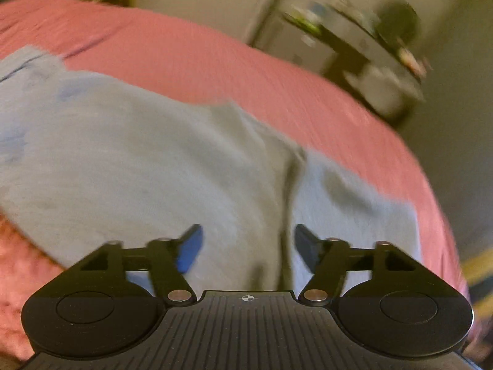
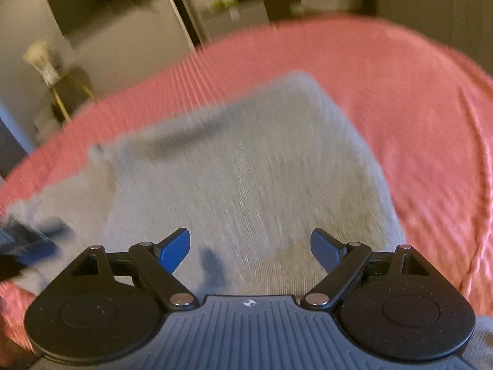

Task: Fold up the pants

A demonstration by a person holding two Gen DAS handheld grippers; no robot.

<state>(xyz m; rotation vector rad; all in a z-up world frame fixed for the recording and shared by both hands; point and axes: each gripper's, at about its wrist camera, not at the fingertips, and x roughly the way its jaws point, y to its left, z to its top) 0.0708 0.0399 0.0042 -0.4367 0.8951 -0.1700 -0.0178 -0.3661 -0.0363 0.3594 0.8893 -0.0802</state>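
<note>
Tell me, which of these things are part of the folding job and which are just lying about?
Part of the job:
- light grey knit pants
- left gripper, open
- right gripper, open
- pink ribbed bedspread underneath

Just lying about:
- cluttered dark side table
- pale lamp on yellow stand

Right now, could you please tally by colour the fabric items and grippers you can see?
Grey: 1, the pants
Pink: 1, the bedspread
Black with blue pads: 2, left gripper and right gripper, both open
Total: 4
</note>
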